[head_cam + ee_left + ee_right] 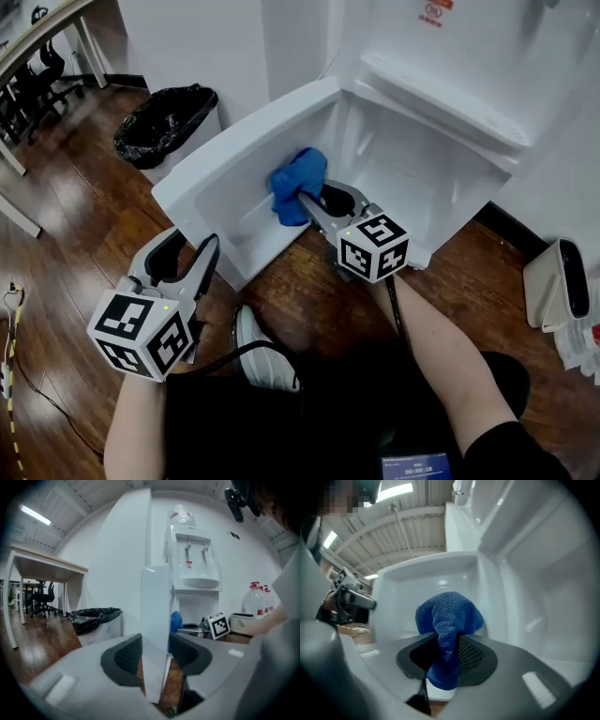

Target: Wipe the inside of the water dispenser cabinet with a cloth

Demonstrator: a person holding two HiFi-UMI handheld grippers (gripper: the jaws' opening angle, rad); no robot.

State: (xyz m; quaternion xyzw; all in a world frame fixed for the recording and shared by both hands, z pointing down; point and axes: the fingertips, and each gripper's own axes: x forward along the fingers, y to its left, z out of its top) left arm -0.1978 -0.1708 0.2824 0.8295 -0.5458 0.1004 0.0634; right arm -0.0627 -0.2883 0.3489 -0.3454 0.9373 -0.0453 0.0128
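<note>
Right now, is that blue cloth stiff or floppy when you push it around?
Probably floppy: the cloth bunches and droops where the right gripper pinches it. Likely light too, since one pinch carries it. Its fuzzy weave looks grippy, so it shouldn't slip easily.

A black-bagged bin [167,125] stands on the wooden floor [75,234] by the wall [216,47]. Office chairs [37,73] sit beside a desk [37,33] at the floor's far left.
</note>
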